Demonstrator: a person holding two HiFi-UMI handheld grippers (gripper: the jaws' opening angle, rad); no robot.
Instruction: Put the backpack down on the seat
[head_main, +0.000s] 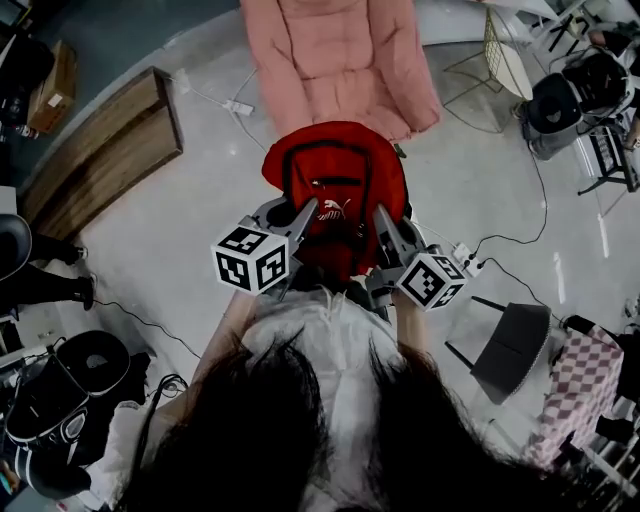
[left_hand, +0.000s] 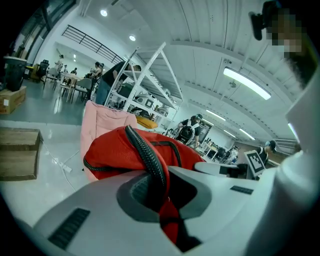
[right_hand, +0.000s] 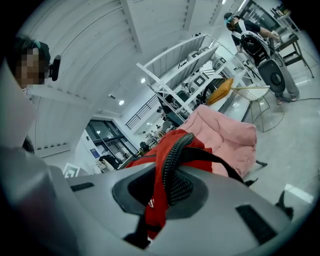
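Note:
A red backpack (head_main: 335, 185) with black trim hangs in the air between my two grippers, just short of the pink padded seat (head_main: 340, 55) ahead. My left gripper (head_main: 296, 214) is shut on the backpack's left shoulder strap (left_hand: 150, 162), which runs through the jaws in the left gripper view. My right gripper (head_main: 380, 218) is shut on the right shoulder strap (right_hand: 170, 175). The red backpack (left_hand: 125, 150) bulges beyond the jaws with the pink seat (left_hand: 105, 122) behind it. In the right gripper view the pink seat (right_hand: 225, 135) lies past the backpack (right_hand: 150, 157).
A wooden bench (head_main: 100, 150) stands at the left. A white power strip (head_main: 240, 106) and cables lie on the pale floor by the seat. A grey chair (head_main: 510, 345) is at the right, a wire chair (head_main: 500, 50) beyond it. Black bags (head_main: 60, 395) sit lower left.

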